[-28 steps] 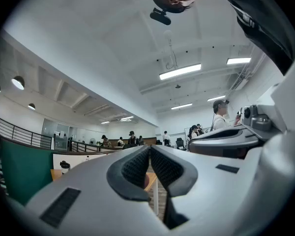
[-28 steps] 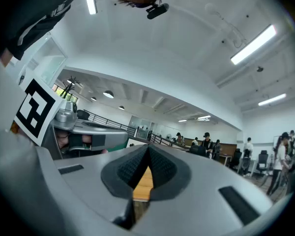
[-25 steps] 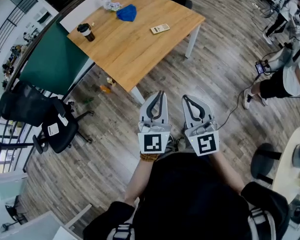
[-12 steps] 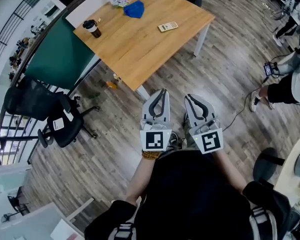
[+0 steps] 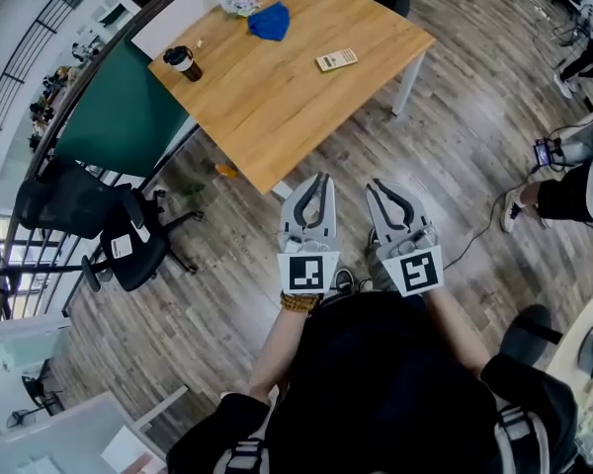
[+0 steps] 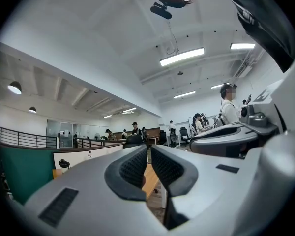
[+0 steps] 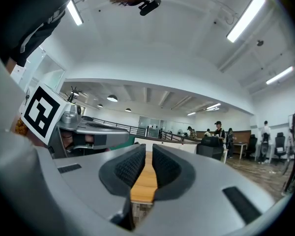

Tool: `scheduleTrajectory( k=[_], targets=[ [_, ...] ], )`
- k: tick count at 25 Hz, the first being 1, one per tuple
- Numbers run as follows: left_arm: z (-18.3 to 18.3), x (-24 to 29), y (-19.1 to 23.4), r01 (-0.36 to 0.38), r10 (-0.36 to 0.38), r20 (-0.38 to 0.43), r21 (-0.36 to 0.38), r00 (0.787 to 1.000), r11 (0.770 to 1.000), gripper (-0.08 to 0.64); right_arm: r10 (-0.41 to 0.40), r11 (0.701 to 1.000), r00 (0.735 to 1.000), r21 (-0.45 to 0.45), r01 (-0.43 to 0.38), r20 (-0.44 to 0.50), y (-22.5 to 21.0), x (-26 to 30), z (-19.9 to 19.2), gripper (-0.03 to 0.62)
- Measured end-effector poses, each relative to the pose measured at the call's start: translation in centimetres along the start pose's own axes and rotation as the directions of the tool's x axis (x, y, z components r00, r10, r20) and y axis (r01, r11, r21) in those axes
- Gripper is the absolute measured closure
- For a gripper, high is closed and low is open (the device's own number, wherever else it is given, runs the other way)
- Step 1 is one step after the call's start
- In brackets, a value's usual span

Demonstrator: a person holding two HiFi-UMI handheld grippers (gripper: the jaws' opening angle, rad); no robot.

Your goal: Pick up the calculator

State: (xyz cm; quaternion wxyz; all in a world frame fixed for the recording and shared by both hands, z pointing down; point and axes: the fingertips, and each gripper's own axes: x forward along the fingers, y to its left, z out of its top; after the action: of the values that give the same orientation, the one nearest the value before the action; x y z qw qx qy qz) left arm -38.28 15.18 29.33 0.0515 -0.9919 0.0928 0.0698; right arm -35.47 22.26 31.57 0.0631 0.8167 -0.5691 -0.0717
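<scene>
The pale rectangular calculator (image 5: pixel 337 60) lies flat on the light wooden bench (image 5: pixel 277 117), well apart from a lidded dark cup (image 5: pixel 183 62) whose contents are hidden. The left tool (image 5: pixel 321 179) and right tool (image 5: pixel 375 185) are both closed and empty, short of the bench.

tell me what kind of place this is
Most likely an open-plan office: a wooden table, a black swivel chair, and ceiling strip lights over people at desks.

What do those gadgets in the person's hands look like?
Both the left gripper and the right gripper are pale grey plastic, with tapering fingers lined in black ribbed pads. Each carries a white cube with black square markers. The person wears a black top.
</scene>
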Motion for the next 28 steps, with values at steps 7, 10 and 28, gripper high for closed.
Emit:
scheduleTrajectory(
  k=[7,10,28],
  targets=[
    [-1.5,5.2,-0.7,0.005,-0.005,-0.038,0.019,0.999,1.0,0.52,0.037,0.999,0.999,0.025,-0.036,-0.005,-4.7,2.9,-1.7,0.523],
    [-2.2,7.3,-1.5,0.011,-0.01,-0.068,0.015,0.998,1.0,0.461,0.051,0.999,0.999,0.011,-0.051,-0.016,-6.7,3.4,-2.3,0.508],
    [-5.4,16.6,-5.6,0.006,0.002,-0.148,0.055,0.989,0.998,0.343,0.099,0.994,0.993,0.042,-0.096,-0.059,-18.2,4.7,-7.2,0.322]
  ],
)
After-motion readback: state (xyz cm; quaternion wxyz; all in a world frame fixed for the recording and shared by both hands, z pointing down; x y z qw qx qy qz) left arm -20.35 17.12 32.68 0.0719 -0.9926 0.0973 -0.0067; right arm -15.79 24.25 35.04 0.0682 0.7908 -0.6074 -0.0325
